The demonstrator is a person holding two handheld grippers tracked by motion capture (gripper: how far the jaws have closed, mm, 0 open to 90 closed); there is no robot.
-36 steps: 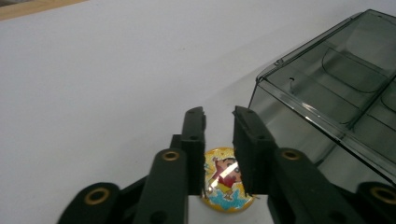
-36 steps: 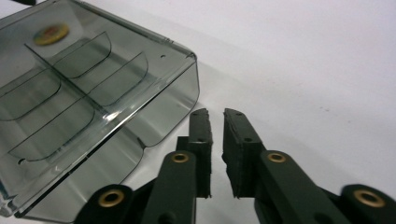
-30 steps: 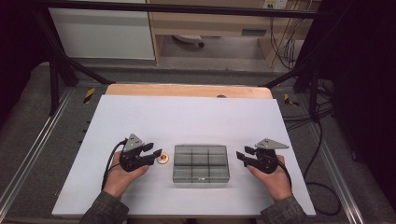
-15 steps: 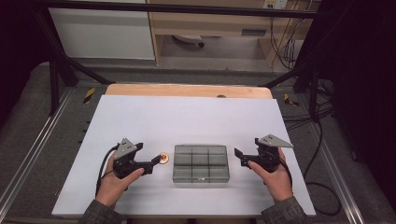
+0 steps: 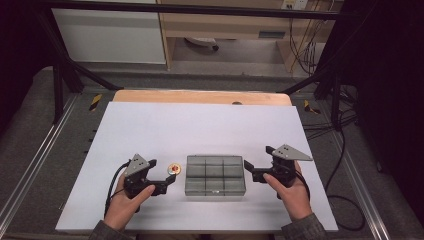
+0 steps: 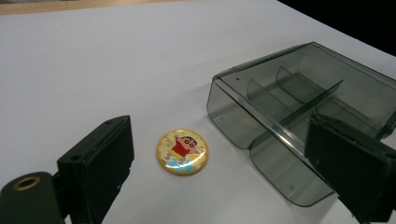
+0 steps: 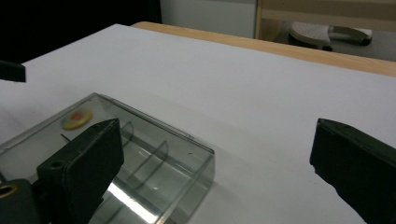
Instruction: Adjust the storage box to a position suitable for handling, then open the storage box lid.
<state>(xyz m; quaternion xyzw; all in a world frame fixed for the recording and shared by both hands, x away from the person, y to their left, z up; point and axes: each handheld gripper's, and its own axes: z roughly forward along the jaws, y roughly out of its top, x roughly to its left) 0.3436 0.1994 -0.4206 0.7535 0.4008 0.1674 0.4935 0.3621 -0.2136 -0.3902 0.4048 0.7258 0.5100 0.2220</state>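
Table: a white tabletop point(image 5: 200, 130) fills the middle of the high view, with a wooden edge strip point(image 5: 200, 96) along its upper side.
Organizer box: a smoky clear plastic compartment box point(image 5: 216, 175) lies flat at lower centre of the high view, split by dividers into a grid of cells; in the left gripper view it sits at right point(image 6: 299, 107), in the right gripper view at lower left point(image 7: 140, 158).
Badge: a round pin badge point(image 5: 173, 168) with a cartoon boy in a red shirt on yellow lies on the table just beside the box's left wall, apart from it; it shows at lower centre of the left gripper view point(image 6: 182, 151) and, blurred through the box wall, at left of the right gripper view point(image 7: 76, 118).
Left gripper: the left gripper point(image 6: 224, 172), held by the left hand point(image 5: 127, 202) at lower left of the high view, has its jaws spread wide, empty, with the badge lying on the table between them and not touched.
Right gripper: the right gripper point(image 7: 219, 172), held by the right hand point(image 5: 292, 192) at lower right of the high view, also stands wide and empty, near the box's right end.
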